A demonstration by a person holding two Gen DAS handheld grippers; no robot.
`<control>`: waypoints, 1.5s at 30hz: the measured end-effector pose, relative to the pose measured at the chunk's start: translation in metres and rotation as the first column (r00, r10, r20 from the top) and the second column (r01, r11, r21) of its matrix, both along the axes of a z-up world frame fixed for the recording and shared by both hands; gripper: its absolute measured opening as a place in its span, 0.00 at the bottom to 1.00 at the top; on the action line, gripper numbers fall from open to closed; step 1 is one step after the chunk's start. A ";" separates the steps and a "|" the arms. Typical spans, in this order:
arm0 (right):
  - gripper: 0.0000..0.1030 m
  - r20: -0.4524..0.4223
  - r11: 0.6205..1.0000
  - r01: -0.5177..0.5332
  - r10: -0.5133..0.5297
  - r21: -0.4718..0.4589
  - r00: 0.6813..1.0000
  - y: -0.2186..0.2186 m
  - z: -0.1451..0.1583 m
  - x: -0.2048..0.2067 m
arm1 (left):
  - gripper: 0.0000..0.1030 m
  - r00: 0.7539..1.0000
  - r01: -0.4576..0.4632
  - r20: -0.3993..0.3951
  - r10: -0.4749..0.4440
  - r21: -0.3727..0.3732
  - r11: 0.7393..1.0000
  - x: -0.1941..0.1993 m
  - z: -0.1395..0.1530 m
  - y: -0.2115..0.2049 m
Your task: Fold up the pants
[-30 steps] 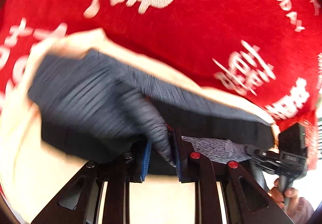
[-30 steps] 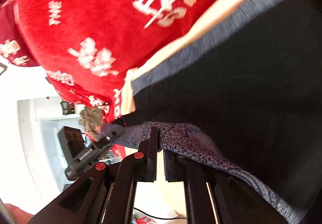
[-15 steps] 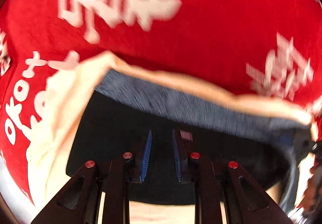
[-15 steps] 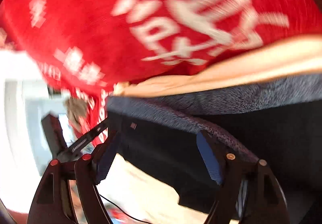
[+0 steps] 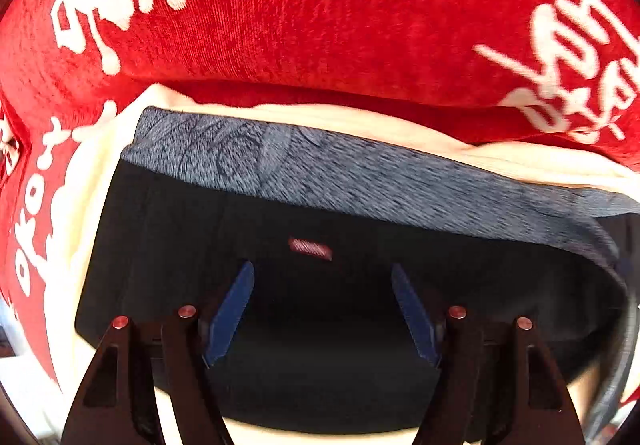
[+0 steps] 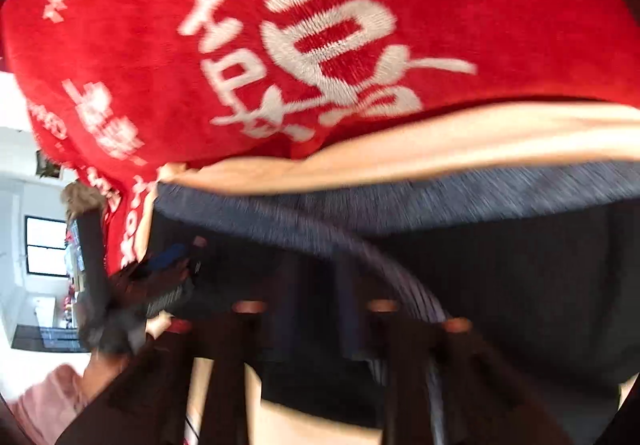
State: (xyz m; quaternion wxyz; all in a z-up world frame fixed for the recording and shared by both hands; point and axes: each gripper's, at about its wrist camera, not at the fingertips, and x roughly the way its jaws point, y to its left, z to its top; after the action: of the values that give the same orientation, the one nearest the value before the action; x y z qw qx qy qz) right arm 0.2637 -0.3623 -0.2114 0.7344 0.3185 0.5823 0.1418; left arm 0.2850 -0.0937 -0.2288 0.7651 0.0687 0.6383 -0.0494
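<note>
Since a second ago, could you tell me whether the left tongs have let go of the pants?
Yes. The left tongs have just been opening; the blue pads stand apart over the dark pants, nothing pinched, nearer the grey waistband than before.

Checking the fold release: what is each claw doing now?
Left claw: just opened, holding nothing, over the pants.
Right claw: open, blurred, holding nothing.

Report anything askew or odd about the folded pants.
The black pants lie folded on the cream sheet. One thing stands out: the heathered grey waistband at their far edge runs slanted and curls down at the right.
</note>
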 end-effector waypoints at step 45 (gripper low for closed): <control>0.44 -0.103 0.872 0.119 -0.189 -0.474 0.977 -0.368 -0.040 -0.064 | 0.71 0.985 0.083 -0.153 -0.076 0.039 0.996 -0.178 -0.009 -0.265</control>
State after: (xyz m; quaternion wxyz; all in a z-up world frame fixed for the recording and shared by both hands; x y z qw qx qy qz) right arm 0.1993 -0.7302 -0.2516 0.7536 0.1881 0.6242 -0.0848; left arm 0.1068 -0.3591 -0.2379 0.7100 0.1076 0.6923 -0.0705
